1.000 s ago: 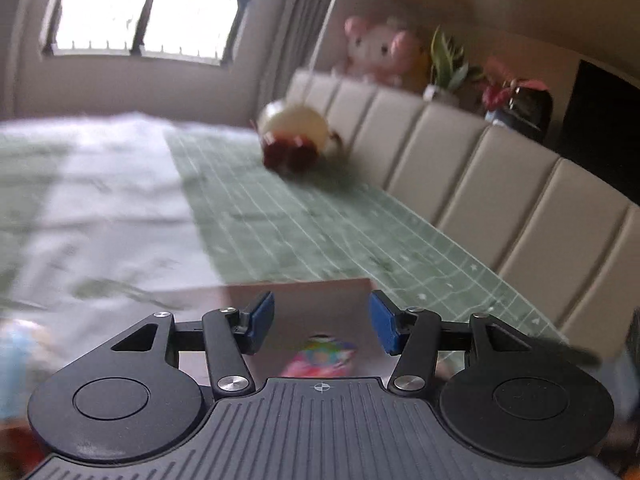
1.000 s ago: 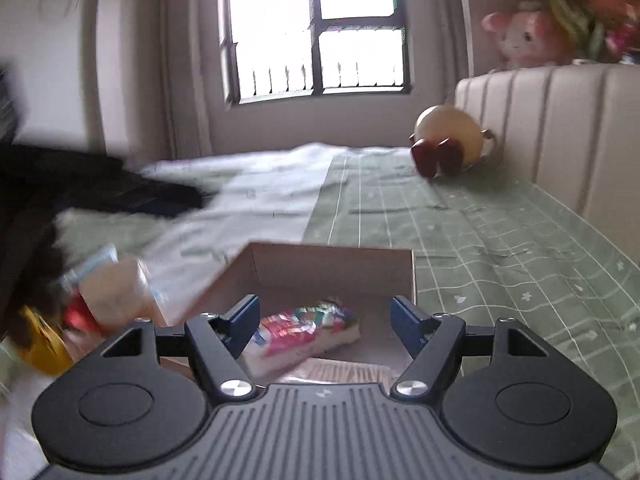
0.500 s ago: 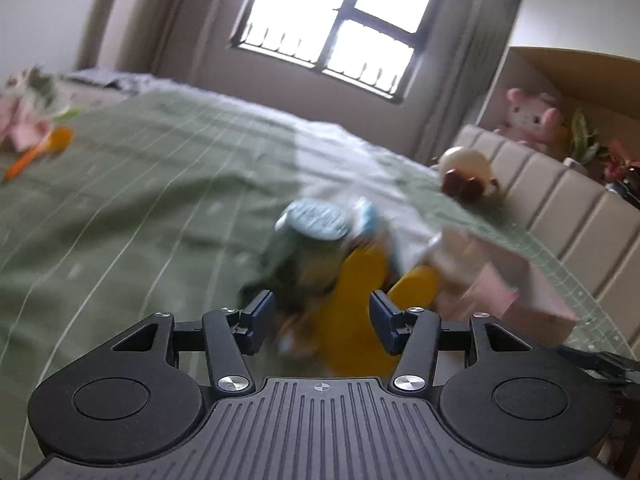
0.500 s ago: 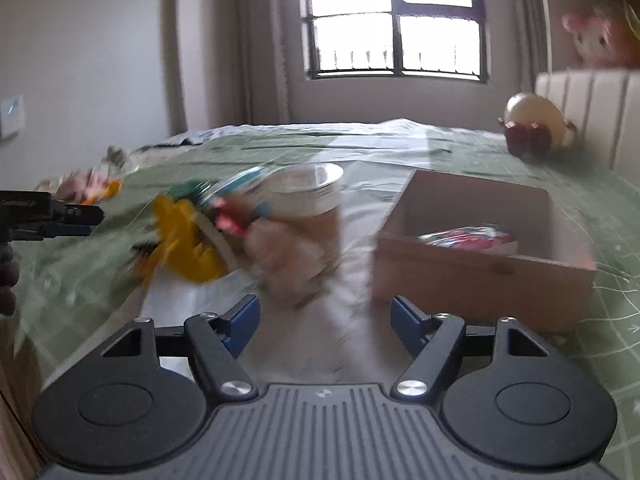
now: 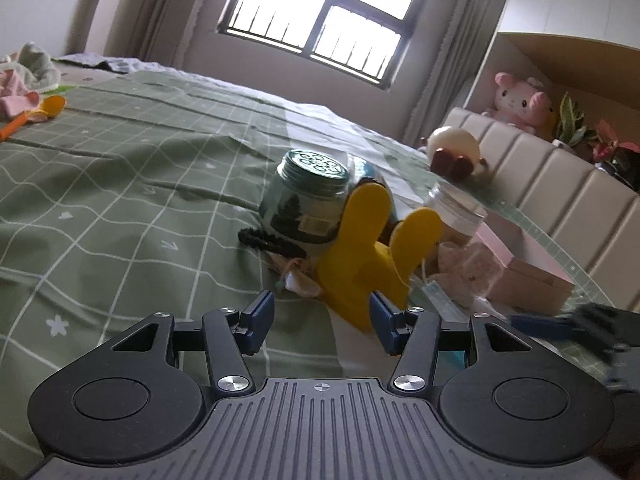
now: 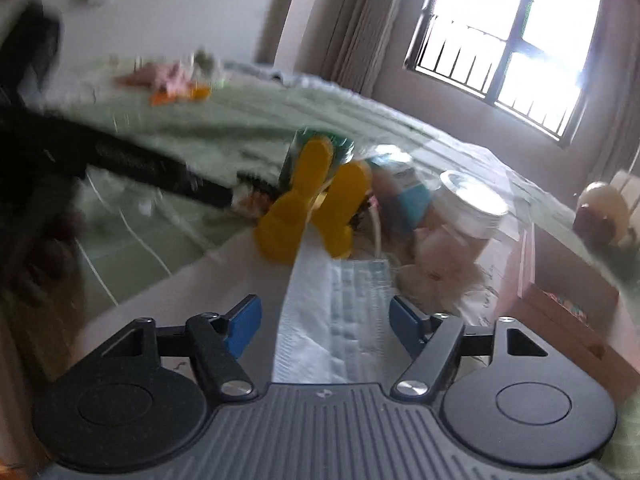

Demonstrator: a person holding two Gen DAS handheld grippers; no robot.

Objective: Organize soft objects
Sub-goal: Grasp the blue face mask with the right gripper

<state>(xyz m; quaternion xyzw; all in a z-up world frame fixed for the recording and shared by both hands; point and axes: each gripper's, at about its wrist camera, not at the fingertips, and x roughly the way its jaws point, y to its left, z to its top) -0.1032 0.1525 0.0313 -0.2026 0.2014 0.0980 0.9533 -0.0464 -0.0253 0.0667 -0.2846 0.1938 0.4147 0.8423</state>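
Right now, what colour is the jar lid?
Teal lid with a flower pattern, clearest in the left wrist view.

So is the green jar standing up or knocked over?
Standing up, leaning slightly. The green jar has its lid on top, behind the yellow toy.

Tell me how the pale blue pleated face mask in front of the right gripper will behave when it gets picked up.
The pale blue pleated face mask lies flat and thin on the bedspread, so it will probably droop from whichever edge is pinched. It looks very light; a push would likely slide or crumple it. The open right gripper may need a low pinch, since little stands up to grab.
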